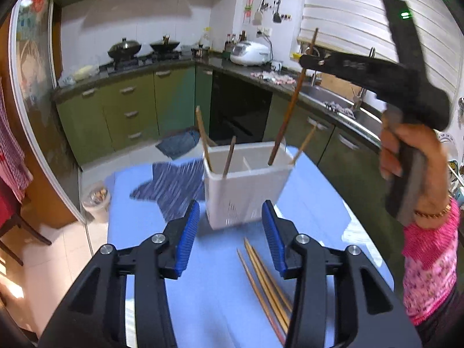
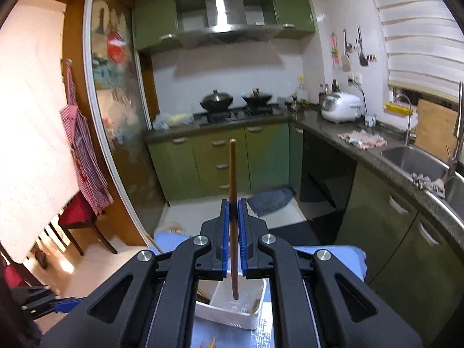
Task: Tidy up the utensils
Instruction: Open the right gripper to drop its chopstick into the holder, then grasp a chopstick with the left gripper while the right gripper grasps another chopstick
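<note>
Because it must drop upright, my right claw (image 2: 233, 203) pinches the dark chopstick (image 2: 233, 191) above the white holder (image 1: 246, 185); my left claw (image 1: 230, 232) gapes empty over loose chopsticks (image 1: 266, 284) near the counter's (image 1: 139, 249) front edge.

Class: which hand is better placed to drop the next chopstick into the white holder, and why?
Right. Its tool is shut on a chopstick hanging over the white holder; the left tool is open and holds nothing.
</note>
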### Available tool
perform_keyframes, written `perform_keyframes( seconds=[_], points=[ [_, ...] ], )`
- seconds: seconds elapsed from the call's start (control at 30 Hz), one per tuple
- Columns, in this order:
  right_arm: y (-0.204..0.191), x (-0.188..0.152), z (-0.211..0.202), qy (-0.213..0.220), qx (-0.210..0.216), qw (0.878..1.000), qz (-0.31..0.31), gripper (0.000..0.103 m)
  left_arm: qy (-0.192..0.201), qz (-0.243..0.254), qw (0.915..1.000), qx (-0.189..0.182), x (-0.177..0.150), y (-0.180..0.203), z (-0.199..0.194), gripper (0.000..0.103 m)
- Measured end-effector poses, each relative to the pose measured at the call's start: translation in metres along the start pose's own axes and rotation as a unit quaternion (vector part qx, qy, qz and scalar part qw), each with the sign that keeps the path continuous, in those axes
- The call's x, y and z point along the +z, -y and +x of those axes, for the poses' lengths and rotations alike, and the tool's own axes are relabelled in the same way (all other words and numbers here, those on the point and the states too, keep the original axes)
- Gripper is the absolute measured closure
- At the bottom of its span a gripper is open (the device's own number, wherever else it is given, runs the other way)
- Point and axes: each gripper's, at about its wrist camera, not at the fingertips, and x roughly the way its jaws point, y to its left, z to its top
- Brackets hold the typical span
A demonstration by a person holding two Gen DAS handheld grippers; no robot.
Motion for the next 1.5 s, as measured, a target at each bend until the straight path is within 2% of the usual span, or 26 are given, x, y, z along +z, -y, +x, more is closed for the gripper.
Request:
perform_keyframes(
  seconds=[0.17,0.2,0.23,0.27,0.33,0.5,0.63,0.77,0.87,0.93,1.1,1.17,1.23,1.3,1.37,1.5],
  points=[
    [0.000,-0.027,0.025,-0.031,0.001,0.999,-0.010,0.095,-0.041,-0.004,0.9991,-0.005,-0.026,-0.003,0.013,0.055],
    [-0.001,-0.031,0.025,-0.033,0.004,0.999,-0.010,0.092,-0.052,-0.006,0.9986,-0.007,-0.031,-0.003,0.017,0.055],
    [-0.002,-0.032,0.025,-0.035,0.004,0.999,-0.014,0.081,-0.060,-0.008,0.9981,-0.009,-0.035,-0.004,0.020,0.055],
    [-0.003,-0.033,0.023,-0.034,0.005,0.999,-0.017,0.079,-0.067,-0.009,0.9977,-0.010,-0.037,-0.003,0.024,0.055],
    [-0.003,-0.034,0.011,-0.025,0.007,0.999,-0.020,0.079,-0.080,-0.010,0.9967,-0.009,-0.042,-0.003,0.032,0.055],
    [0.003,-0.048,-0.048,0.004,0.029,0.999,-0.022,0.077,-0.119,-0.014,0.9928,-0.011,-0.057,0.005,0.059,0.054],
    [0.017,-0.089,-0.078,-0.022,0.024,0.999,-0.019,0.073,-0.157,-0.021,0.9874,-0.007,-0.073,0.013,0.086,0.054],
    [0.039,-0.144,-0.084,-0.061,0.002,0.998,-0.004,0.073,-0.193,-0.027,0.9807,-0.015,-0.086,0.022,0.111,0.055],
    [0.064,-0.178,-0.081,-0.090,-0.003,0.996,0.029,0.073,-0.215,-0.029,0.9762,-0.006,-0.094,0.028,0.126,0.055],
    [0.077,-0.193,-0.079,-0.101,-0.005,0.994,0.046,0.073,-0.231,-0.039,0.9723,-0.005,-0.098,0.029,0.135,0.063],
    [0.097,-0.210,-0.079,-0.113,-0.005,0.992,0.065,0.073,-0.247,-0.047,0.9679,0.003,-0.103,0.032,0.150,0.065],
    [0.100,-0.213,-0.081,-0.113,-0.003,0.991,0.067,0.073,-0.251,-0.044,0.9669,0.014,-0.104,0.034,0.155,0.071],
    [0.102,-0.215,-0.082,-0.115,0.000,0.991,0.069,0.073,-0.258,-0.043,0.9650,0.023,-0.104,0.036,0.162,0.084],
    [0.102,-0.213,-0.081,-0.116,0.005,0.991,0.070,0.073,-0.263,-0.041,0.9636,0.028,-0.105,0.036,0.166,0.085],
    [0.099,-0.210,-0.080,-0.118,0.009,0.990,0.072,0.068,-0.265,-0.039,0.9629,0.031,-0.106,0.038,0.170,0.085],
    [0.095,-0.209,-0.076,-0.124,0.013,0.990,0.073,0.068,-0.269,-0.032,0.9618,0.039,-0.105,0.041,0.173,0.086]
  ],
)
